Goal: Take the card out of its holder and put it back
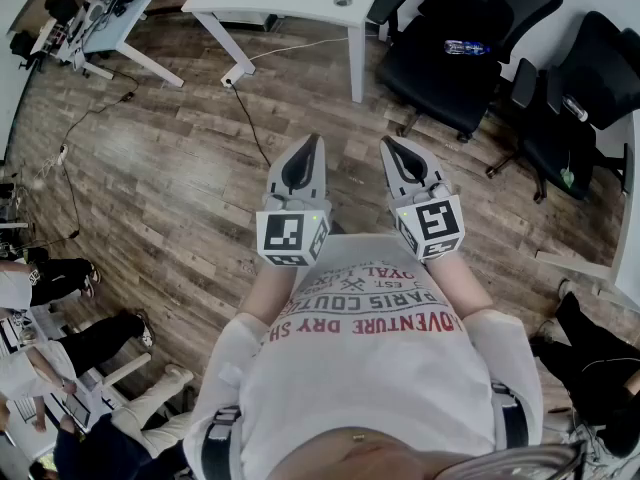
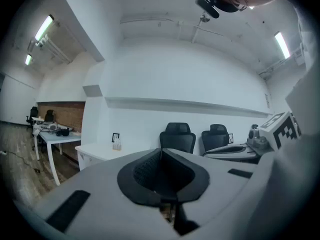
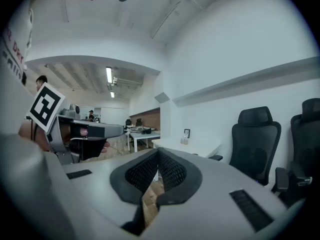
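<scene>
Both tools are held level in front of the person's chest, above bare wooden floor [image 1: 170, 178] in the middle of the head view. The left gripper [image 1: 313, 144] has its jaws pressed together with nothing between them, and the right gripper [image 1: 387, 145] is clenched and empty too. Neither the card nor its holder can be picked out with certainty. The nearest candidate is a small upright framed item [image 2: 116, 137] on the white surface [image 2: 97, 152] at lower left of centre in the left gripper view, well apart from both tools and too small to read. Two black office chairs [image 2: 177, 136] stand to the right of it against the wall. So the task looks not yet begun, and the first need is to get close to that surface. A card should be light, thin and somewhat bendy, with slick faces that a hard pinch could crease. I would take it by the exposed top edge or a free corner, with the pads flat on both faces and the pull straight along the slot. The holder is probably light as well and likely to tip or slide. One gripper should steady its base while the other draws the card out and later feeds it back in squarely.
</scene>
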Motion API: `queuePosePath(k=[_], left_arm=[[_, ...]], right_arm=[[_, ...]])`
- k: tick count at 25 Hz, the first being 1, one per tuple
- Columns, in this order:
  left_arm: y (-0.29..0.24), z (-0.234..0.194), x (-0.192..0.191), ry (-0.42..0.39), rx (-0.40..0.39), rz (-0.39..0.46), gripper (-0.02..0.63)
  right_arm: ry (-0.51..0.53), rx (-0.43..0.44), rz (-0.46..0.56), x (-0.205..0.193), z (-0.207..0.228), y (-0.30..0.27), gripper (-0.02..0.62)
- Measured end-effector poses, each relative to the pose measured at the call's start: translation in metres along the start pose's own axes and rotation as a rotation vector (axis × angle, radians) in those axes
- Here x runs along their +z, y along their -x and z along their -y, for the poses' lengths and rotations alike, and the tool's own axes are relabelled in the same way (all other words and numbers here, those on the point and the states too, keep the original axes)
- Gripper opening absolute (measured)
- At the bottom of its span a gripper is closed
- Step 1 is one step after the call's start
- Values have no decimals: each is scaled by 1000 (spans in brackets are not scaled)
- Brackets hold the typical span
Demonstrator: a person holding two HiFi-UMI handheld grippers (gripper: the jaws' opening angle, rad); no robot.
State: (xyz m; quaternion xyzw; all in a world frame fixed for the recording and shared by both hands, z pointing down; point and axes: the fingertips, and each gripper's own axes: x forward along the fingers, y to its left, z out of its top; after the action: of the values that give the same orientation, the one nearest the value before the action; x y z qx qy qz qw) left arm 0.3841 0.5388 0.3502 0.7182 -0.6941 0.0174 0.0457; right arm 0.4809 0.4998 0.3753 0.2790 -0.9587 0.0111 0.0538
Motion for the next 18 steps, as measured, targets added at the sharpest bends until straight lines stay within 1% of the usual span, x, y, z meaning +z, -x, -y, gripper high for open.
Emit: queuePosePath(k=[9,14,18], left_arm=[[-2,0,-2,-8,-12,-4,25],[-1,-2,-5,-2,-14,-12,25],[-2,-8,-11,13,-16,-18,25]], right_arm=[[-8,-8,5,-1,2,0,25],[-69,-41,11,-2,8,2,25],[-85,-53,-11,-9,9,-4,25]])
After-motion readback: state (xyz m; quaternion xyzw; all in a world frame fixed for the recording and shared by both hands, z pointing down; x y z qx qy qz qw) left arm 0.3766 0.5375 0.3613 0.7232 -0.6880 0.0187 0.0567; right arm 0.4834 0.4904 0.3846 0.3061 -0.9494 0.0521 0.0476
